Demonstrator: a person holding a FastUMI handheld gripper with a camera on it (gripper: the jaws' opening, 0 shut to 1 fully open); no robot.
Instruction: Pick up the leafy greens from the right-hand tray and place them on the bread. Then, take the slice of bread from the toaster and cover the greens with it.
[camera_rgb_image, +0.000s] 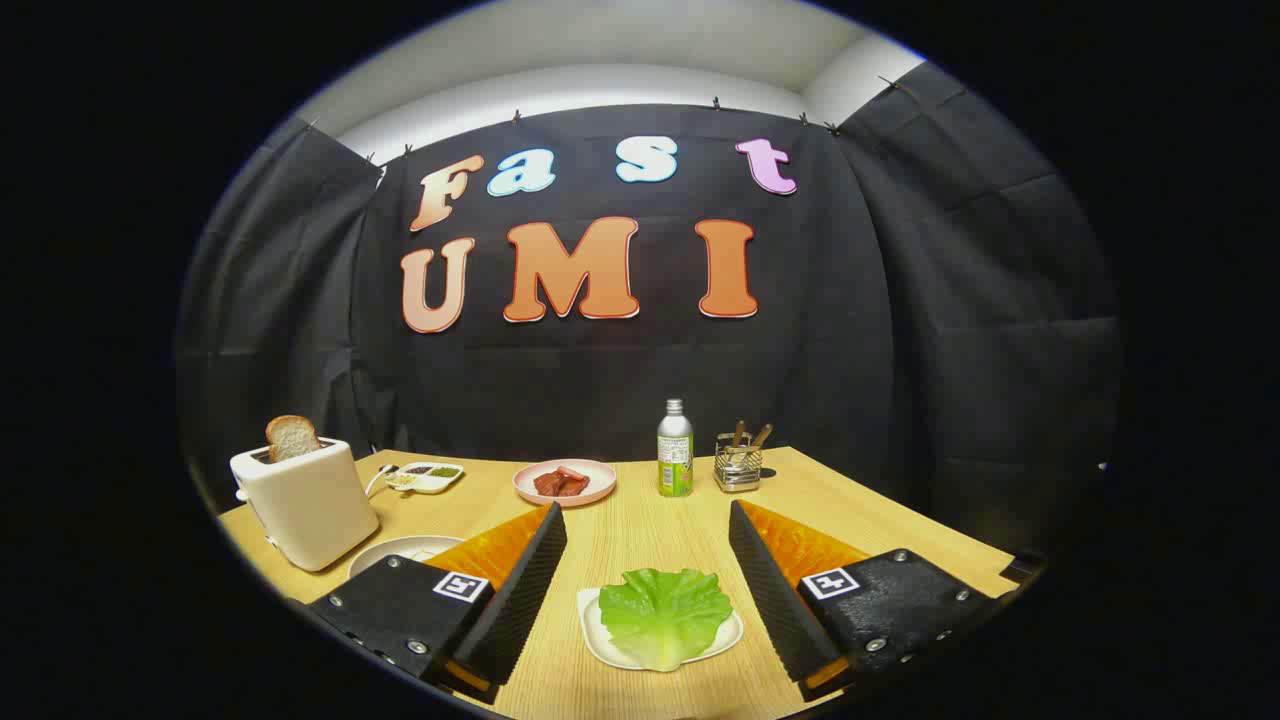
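Observation:
A green lettuce leaf (664, 612) lies on a small white tray (598, 640) on the wooden table, between my two fingers and low in their gap. My gripper (648, 524) is open, hovering above the leaf without touching it. To the left stands a cream toaster (305, 503) with a slice of bread (292, 438) sticking up out of its slot. A white plate (395, 552) lies just right of the toaster, mostly hidden behind my left finger; what is on it I cannot tell.
Beyond the fingers sit a pink plate with red meat pieces (564, 482), a green-labelled bottle (675, 450), a wire holder with utensils (738, 462) and a small white divided dish (426, 477). Black cloth walls close in the table's back and sides.

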